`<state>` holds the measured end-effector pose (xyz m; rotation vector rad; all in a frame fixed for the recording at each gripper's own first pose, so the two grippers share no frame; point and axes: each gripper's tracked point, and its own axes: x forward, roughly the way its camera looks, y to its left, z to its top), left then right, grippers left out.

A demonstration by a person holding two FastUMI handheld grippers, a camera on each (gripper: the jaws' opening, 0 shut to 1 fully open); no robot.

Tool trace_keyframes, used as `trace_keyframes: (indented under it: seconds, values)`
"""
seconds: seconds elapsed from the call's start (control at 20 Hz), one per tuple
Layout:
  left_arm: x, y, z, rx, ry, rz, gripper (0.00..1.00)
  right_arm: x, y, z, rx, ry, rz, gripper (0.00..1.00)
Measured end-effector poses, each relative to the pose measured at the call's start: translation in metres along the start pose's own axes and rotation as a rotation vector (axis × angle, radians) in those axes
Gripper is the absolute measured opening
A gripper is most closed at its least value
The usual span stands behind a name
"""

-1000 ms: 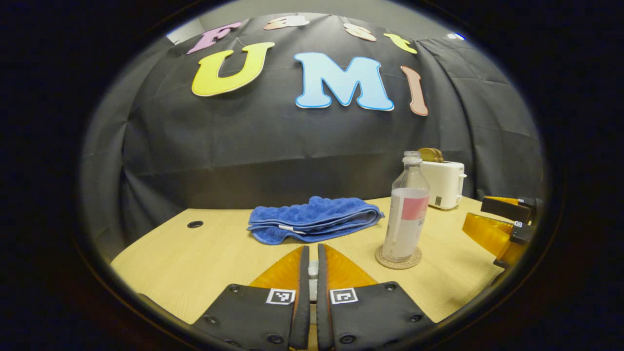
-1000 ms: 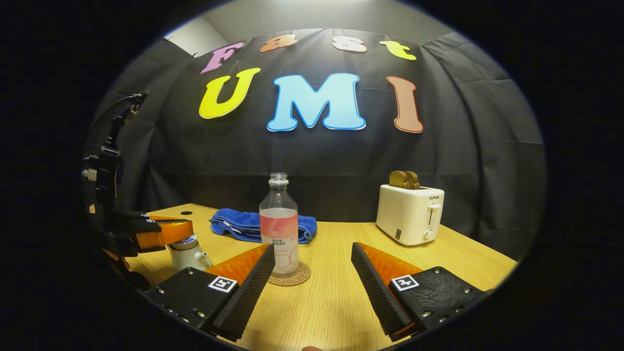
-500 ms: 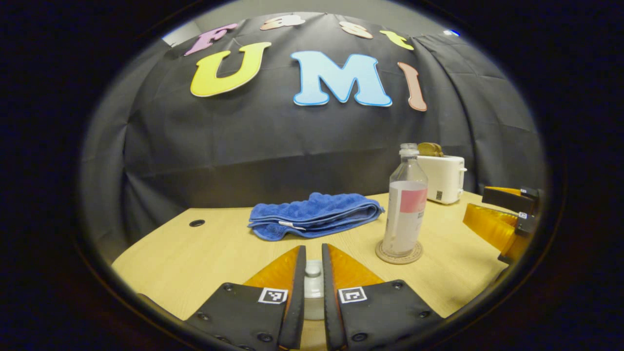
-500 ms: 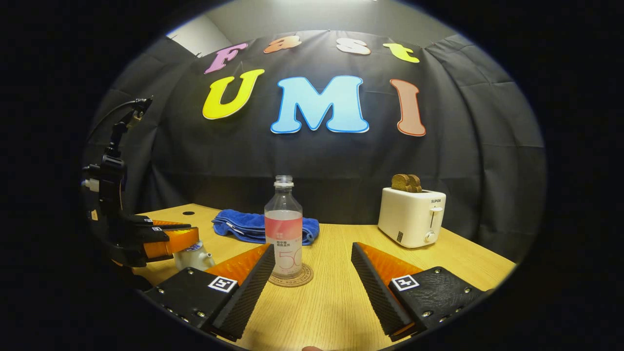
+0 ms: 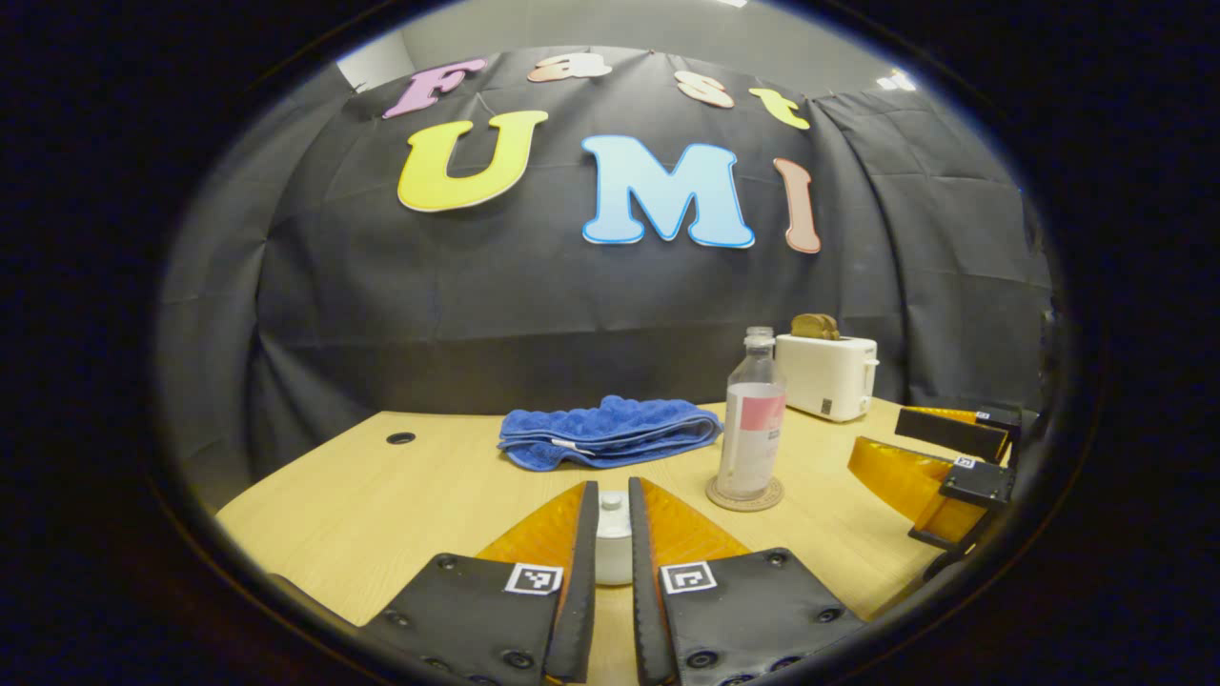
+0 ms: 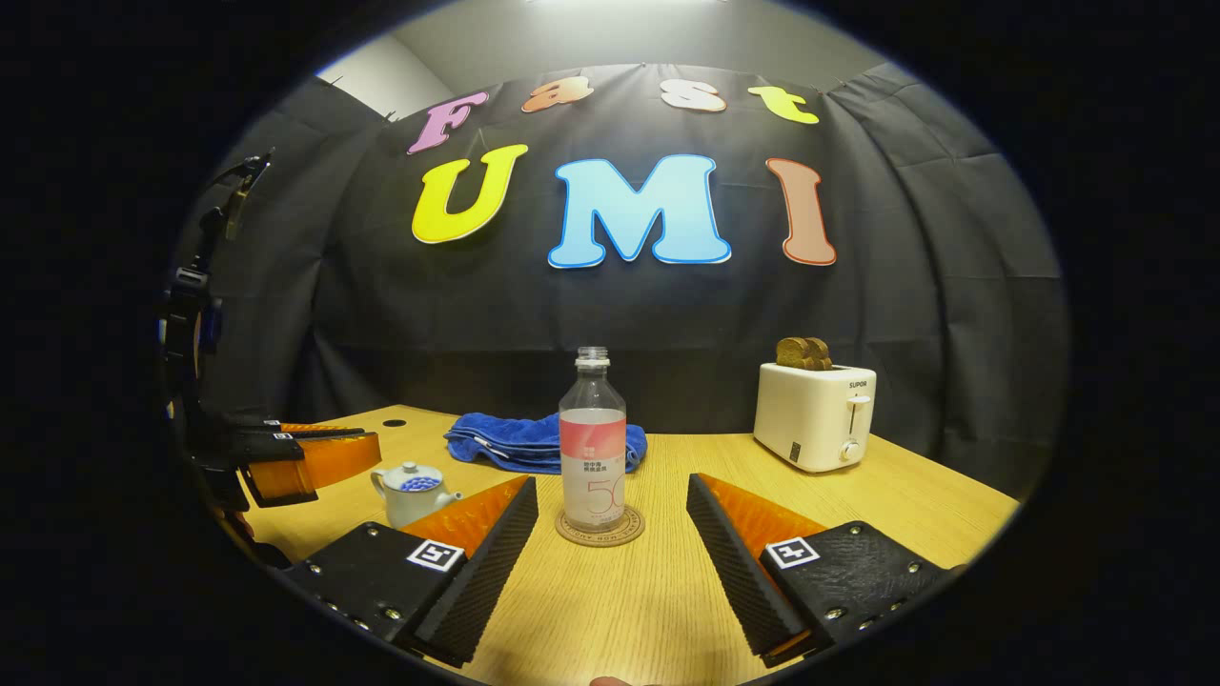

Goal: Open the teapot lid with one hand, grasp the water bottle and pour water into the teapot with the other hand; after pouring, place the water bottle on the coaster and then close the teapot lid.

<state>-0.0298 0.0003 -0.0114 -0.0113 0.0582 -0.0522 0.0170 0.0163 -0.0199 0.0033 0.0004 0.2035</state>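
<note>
With the lidded teapot (image 6: pixel 412 491) on the tabletop (image 6: pixel 620 610) near the left tool (image 5: pixel 613 488) (a slit apart, gripping nothing), the wide-open right tool (image 6: pixel 611 479) risked toppling the water bottle (image 6: pixel 592 448) off its coaster (image 6: pixel 600 530) if it swung carelessly.

A clear plastic water bottle (image 6: pixel 592 438) stands upright on a round cork coaster (image 6: pixel 599 530) near the middle of the wooden counter (image 6: pixel 620 610). It has no cap, wears a pink and white label around its middle, and is partly filled. To its left sits a small white teapot (image 6: pixel 413 492) with its spout pointing right toward the bottle. The lid (image 6: pixel 410 480), with a small round knob and a blue pattern, rests closed on the pot. In the left gripper view the teapot (image 5: pixel 612 543) sits low and close.
</note>
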Motion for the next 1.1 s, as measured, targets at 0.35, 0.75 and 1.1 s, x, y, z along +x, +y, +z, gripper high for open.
trace_keyframes:
  seconds: [0.35,0.75,1.1]
  values:
    - [-0.044,-0.004,0.007,-0.001,-0.048,-0.009,0.24,-0.037,0.015,0.007,-0.006,-0.018,-0.007,0.99]
    - [-0.062,-0.006,0.007,-0.013,-0.071,-0.015,0.24,-0.052,0.026,0.008,-0.001,-0.019,0.000,0.99]
    - [-0.058,-0.008,0.002,-0.016,-0.071,-0.021,0.23,-0.049,0.025,0.000,0.008,-0.003,-0.005,0.99]
